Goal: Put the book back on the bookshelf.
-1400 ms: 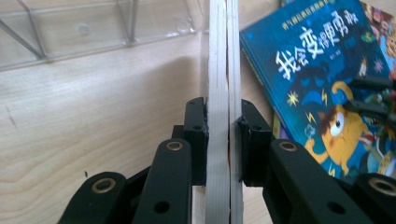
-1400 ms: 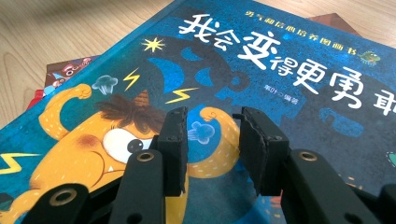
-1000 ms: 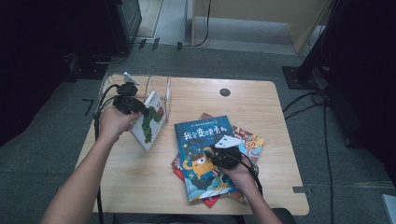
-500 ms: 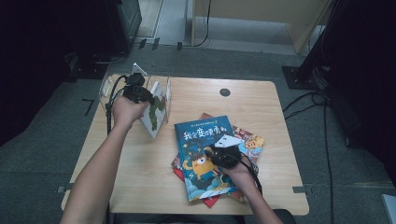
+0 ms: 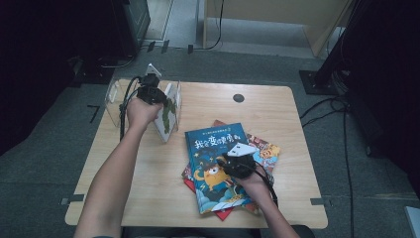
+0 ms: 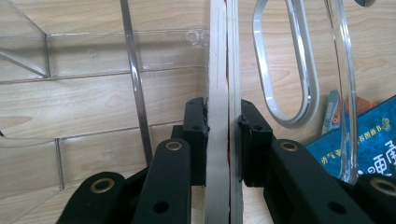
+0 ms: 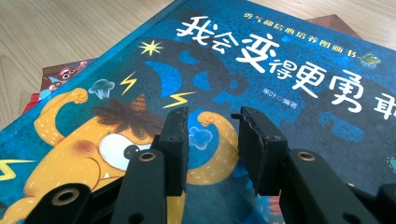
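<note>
From the high view we see the left gripper (image 5: 150,90) has carried the thin book (image 5: 167,113) farther back since half a second ago, standing it upright at the clear acrylic book rack (image 5: 115,99). The right gripper (image 5: 236,161) has stayed over the blue picture book (image 5: 214,163) topping the pile.

In the left gripper view our jaws pinch the book's edge (image 6: 223,93).

In the right gripper view our jaws stand slightly spread above the blue cover (image 7: 280,70), holding nothing.
</note>
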Tool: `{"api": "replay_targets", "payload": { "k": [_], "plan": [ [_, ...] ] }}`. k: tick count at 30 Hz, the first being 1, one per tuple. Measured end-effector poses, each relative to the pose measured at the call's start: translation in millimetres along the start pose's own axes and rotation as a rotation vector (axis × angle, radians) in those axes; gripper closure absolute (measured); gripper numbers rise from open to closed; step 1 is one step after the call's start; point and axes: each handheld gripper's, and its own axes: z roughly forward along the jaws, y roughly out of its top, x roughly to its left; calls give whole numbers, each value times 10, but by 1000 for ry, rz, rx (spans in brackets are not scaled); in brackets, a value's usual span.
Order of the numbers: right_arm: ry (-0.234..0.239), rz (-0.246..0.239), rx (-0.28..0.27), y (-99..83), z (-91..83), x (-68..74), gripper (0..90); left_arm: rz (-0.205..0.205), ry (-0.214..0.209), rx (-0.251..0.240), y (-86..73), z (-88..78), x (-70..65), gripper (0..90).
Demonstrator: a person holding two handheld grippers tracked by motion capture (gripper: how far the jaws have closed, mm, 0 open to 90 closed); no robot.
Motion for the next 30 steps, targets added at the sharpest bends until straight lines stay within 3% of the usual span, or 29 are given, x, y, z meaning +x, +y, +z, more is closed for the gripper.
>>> {"api": "replay_targets", "payload": {
  "k": [7, 10, 16, 21, 23, 26, 30],
  "plan": [
    [-2, -3, 0, 0, -1, 2, 630, 5, 3, 17, 31, -6, 7, 757],
    [-3, -3, 0, 0, -1, 2, 627, -3, -28, 1, 35, -75, 10, 705],
    [7, 13, 1, -1, -5, -8, 632, 39, -31, -25, 28, -297, 9, 668],
    [24, 46, -4, -18, -33, -47, 657, 95, -27, -22, -58, -426, 1, 640],
    [30, 58, -11, -34, -61, -69, 664, 103, -47, -27, -102, -476, -3, 631],
    [23, 66, -29, -48, -122, -100, 687, 131, -56, -29, -188, -545, -13, 621],
    [-6, 95, -44, -83, -204, -215, 729, 137, -83, -50, -330, -605, 2, 634]
  ]
}}
